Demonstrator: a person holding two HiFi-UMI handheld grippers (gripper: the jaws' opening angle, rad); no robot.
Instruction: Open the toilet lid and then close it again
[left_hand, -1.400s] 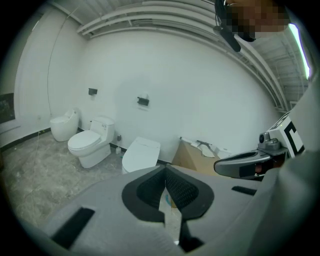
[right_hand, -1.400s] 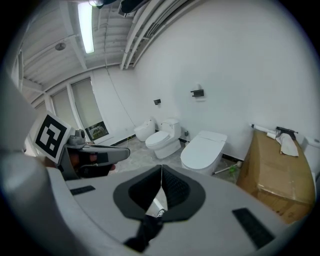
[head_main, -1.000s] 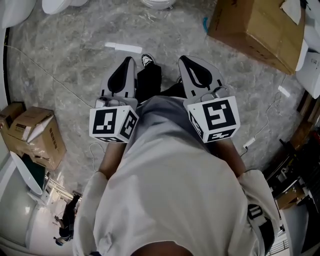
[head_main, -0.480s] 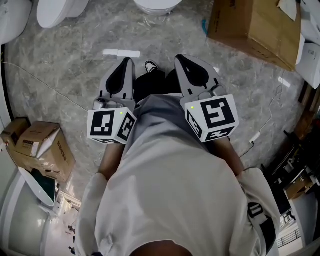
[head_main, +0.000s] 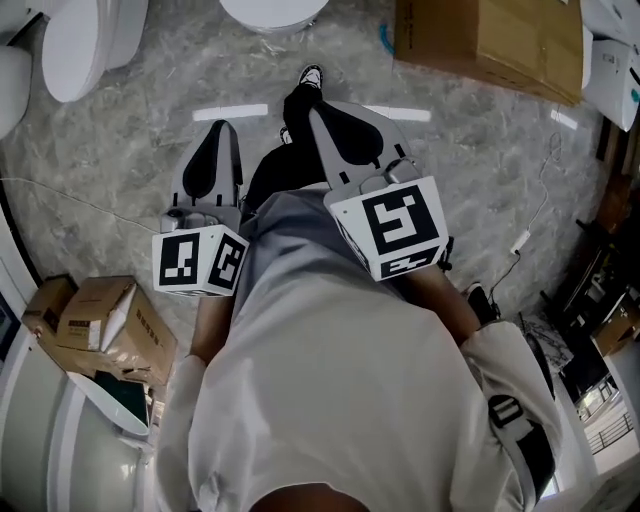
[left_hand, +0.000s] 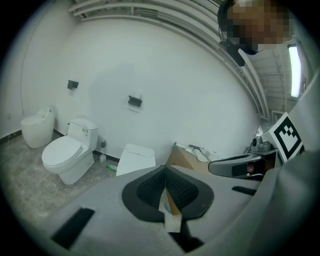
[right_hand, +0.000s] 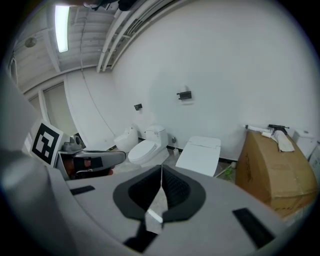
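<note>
— Grey marbled floor (head_main: 110, 150) fills the head view, and a plain white wall (left_hand: 190, 90) backs everything in the two gripper views. Where is the toilet (left_hand: 65, 160)?

— Against that wall. In the left gripper view it stands left of centre, tank (left_hand: 82, 131) at the back and the toilet lid (left_hand: 61, 150) down flat on the bowl. From above, only its white oval shows at the top left.

— And the tongs?

— Both pairs are pressed together with nothing in them. The left gripper (left_hand: 165, 175) shows its black pads (left_hand: 147, 187) meeting in one seam, and the right gripper (right_hand: 161, 172) shows the same. Both are held out in front of the person's pale shirt (head_main: 330, 400), well apart from the toilet.

— What does the head view miss?

— The wall itself, with two dark brackets (left_hand: 134, 101) mounted on it. A ceiling light (right_hand: 62, 27) appears only in the right gripper view. Each gripper view also catches the other gripper from the side, marker cube (left_hand: 287, 135) included.

— And what do the gripper views miss?

— The cardboard boxes (head_main: 100, 325) low at the left of the floor, a shoe (head_main: 312, 76) ahead of the jaws, and a white cable (head_main: 521, 240) lying on the right.

— Anything shared?

— The big cardboard box (right_hand: 272, 170) stands to the right of the toilet, with a white flat-topped piece (right_hand: 202, 154) between the two. A rounder toilet (left_hand: 36, 130) stands on the toilet's other side.
</note>
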